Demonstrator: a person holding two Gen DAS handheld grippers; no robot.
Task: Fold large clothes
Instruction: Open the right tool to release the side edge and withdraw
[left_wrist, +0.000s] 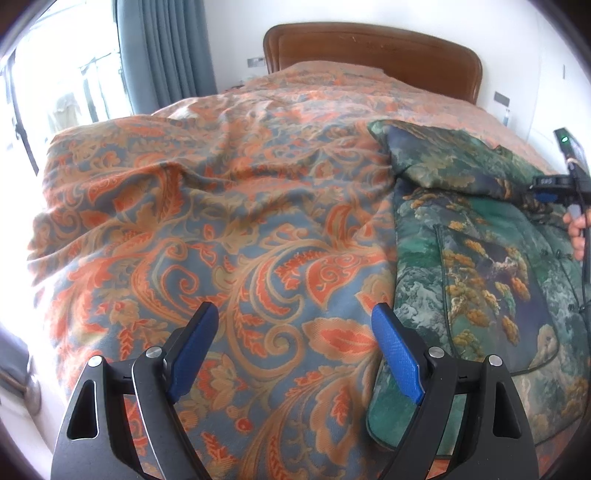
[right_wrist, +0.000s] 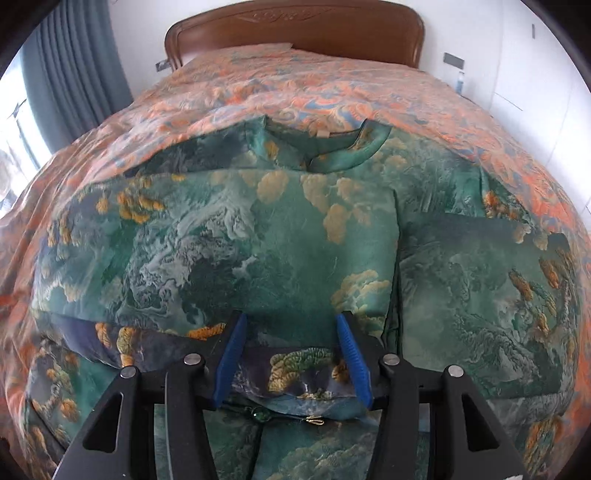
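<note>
Altogether one garment is in play: a single green jacket (right_wrist: 280, 236) printed with mountains and golden trees, lying flat on the one bed, on top of the orange and blue patterned bedspread (left_wrist: 221, 206). In the right wrist view the jacket fills most of the frame, its collar (right_wrist: 332, 155) towards the one brown wooden headboard (right_wrist: 295, 26), and both sleeves are folded in across the body: one sleeve (right_wrist: 155, 236) from the left side and one sleeve (right_wrist: 480, 236) from the right. The right gripper (right_wrist: 291, 325) hangs just over the lower part of the jacket with its two blue pads (right_wrist: 231, 354) set apart; a darker fold of the cloth shows in the gap between them, but the pads do not press on it. In the left wrist view the left gripper (left_wrist: 295, 314) is over bare bedspread, just beside the jacket's left edge, with its two blue pads (left_wrist: 192, 354) spread wide and nothing between them. At the right edge of that view one hand (left_wrist: 578, 232) grasps the handle of the other gripper above the jacket. One grey curtain (left_wrist: 166, 44) hangs beside one bright window (left_wrist: 59, 81).
</note>
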